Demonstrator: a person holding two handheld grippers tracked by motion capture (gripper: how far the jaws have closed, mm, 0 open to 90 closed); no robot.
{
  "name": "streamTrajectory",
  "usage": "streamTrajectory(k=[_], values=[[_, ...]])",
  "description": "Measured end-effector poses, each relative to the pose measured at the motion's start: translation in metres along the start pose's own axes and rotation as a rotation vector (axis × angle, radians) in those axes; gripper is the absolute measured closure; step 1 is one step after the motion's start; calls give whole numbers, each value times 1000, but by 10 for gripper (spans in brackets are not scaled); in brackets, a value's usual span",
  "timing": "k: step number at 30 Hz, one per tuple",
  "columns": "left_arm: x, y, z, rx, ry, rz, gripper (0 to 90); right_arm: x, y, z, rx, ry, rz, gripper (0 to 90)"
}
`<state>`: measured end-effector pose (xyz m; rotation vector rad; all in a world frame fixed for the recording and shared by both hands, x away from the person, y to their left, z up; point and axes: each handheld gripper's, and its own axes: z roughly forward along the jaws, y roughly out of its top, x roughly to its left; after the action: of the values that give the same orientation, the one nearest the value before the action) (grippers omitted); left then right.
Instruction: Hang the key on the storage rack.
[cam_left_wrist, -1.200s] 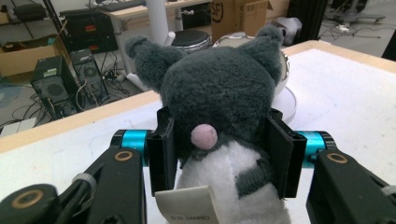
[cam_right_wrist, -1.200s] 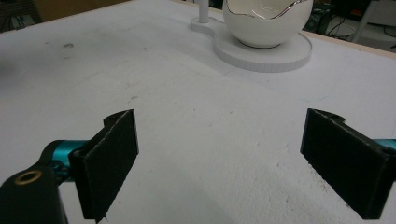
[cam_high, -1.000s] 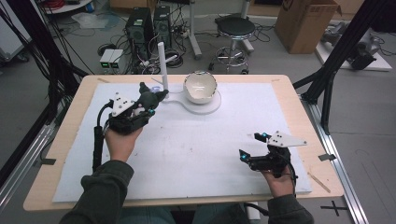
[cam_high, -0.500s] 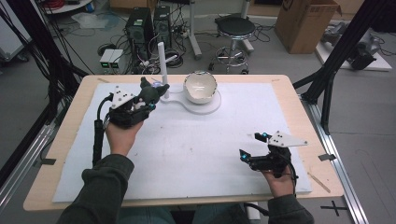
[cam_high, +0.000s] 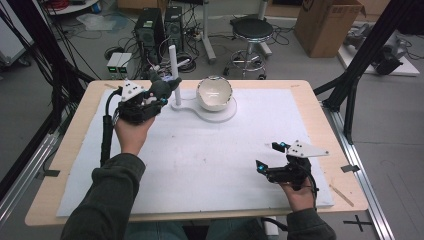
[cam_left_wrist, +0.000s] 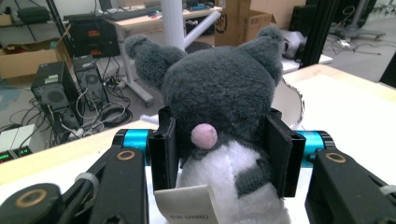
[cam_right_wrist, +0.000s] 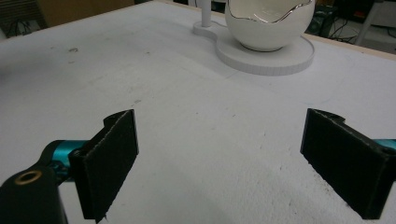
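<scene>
Plush toy (cam_left_wrist: 224, 140), grey and white with a pink nose, is sitting clamped in the left claw (cam_high: 162, 92), off the table (cam_high: 320, 120), just left of the white post (cam_high: 173, 75). In the left gripper view both black jaws are pressing into its sides at the neck, ears pointing up, and a paper tag (cam_left_wrist: 187, 205) is hanging at its lower front. The person's left hand (cam_high: 132, 132) is holding that claw up near the far left part of the white sheet (cam_high: 200, 165).

White post is standing on a flat white base (cam_high: 220, 112), which is lying on the sheet. A white bowl (cam_high: 214, 93) with a wavy silver-edged rim is sitting on the round end of the base, right of the post. In the high view the toy is sitting just beside the post; can't tell if they're touching.

Right claw (cam_high: 267, 156) is sitting well apart from the post, toward the near right corner of the sheet, held by the right hand (cam_high: 297, 192). Its jaws are spread wide with nothing between them, and in the right gripper view they're pointing across the bare sheet toward the bowl and base.

Beyond the table, behind the post: computer towers (cam_high: 157, 25), a stool (cam_high: 252, 30) and a cardboard box (cam_high: 327, 25) are on the floor.
</scene>
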<state>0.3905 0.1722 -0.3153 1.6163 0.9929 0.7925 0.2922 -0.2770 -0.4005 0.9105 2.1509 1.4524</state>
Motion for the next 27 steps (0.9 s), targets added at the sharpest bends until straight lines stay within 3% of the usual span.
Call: streamTrajectory(k=[16, 27], values=[[1, -1, 16, 34, 34, 9, 524, 0, 0, -2, -6, 2, 2, 105], [-1, -13, 23, 69, 47, 12, 523, 0, -1, -4, -11, 1, 3, 105]])
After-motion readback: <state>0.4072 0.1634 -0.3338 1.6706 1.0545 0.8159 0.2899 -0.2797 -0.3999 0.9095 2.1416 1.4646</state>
